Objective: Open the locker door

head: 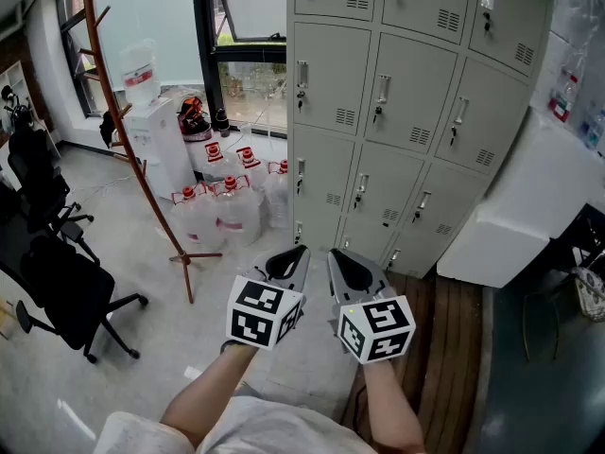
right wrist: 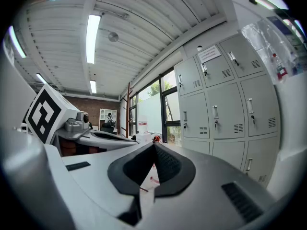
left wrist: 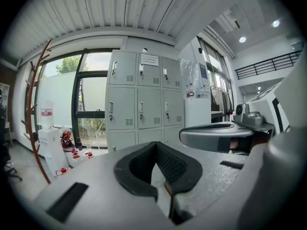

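Fingers (left wrist: pixel 139 169) on both the left gripper (head: pixel 299 251) and right gripper (head: pixel 334 254) are pinched closed, nothing in them. Lockers (head: pixel 406 93) stand ahead and a bit right, well apart from both. The door handles (head: pixel 382 90) run vertical, and I'd guess the right gripper's nearer.

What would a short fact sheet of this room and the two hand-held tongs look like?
Left tongs: shut, empty, touching nothing
Right tongs: shut, empty, close beside the left pair
Lockers: grey, every visible door closed, not yet reached
By the window: water bottles, wooden coat stand
Far left: black office chair
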`<state>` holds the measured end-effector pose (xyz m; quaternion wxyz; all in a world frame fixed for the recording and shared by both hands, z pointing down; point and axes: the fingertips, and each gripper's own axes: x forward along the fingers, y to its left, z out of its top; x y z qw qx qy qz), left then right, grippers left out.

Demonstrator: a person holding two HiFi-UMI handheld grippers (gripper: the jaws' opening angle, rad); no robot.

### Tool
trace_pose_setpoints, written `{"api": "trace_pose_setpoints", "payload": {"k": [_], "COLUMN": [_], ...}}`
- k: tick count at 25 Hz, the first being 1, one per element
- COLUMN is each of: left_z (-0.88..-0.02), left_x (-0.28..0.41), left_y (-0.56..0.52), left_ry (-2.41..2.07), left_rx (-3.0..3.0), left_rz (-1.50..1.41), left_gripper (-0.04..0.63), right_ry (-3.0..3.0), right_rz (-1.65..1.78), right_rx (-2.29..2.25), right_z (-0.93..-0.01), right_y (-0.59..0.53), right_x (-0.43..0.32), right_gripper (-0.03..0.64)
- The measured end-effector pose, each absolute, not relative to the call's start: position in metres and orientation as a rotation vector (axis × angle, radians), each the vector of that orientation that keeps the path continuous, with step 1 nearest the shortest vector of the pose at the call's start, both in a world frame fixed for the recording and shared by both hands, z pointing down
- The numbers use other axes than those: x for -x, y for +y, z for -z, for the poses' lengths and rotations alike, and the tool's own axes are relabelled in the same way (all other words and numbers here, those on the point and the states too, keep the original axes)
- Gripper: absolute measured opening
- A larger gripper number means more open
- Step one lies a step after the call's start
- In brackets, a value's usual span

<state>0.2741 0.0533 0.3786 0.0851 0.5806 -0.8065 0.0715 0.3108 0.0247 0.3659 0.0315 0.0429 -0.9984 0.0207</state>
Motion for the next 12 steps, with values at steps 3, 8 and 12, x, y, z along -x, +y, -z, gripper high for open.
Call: {"api": "trace_pose_setpoints", "payload": {"k": [3,8,12], "left_z": [-0.380,-0.384,-0.388], "left_x": [-0.266,-0.245,-0.216], "left_y": [0.051,0.045,0.039], "left_ry": [-2.408,-2.408,-2.409], "left_rx": [-1.726,-1.716,-1.711], "left_rz": [-0.211,-0.187,-0.154], "left_gripper": [0.006,0.006,0.006], "right_ry": [-3.081,-3.062,-3.048], "right_rz": [-0.087,-0.076,-0.056], "right_rx": [-0.125,-0.113,-0.092], "right_z": [-0.366,-0.373,-0.378], "right_y": [0.022,0.017,0.013], "right_x": [-0.303,-0.283,-0.254], "right_gripper": [0.002,0.002,0.002]}}
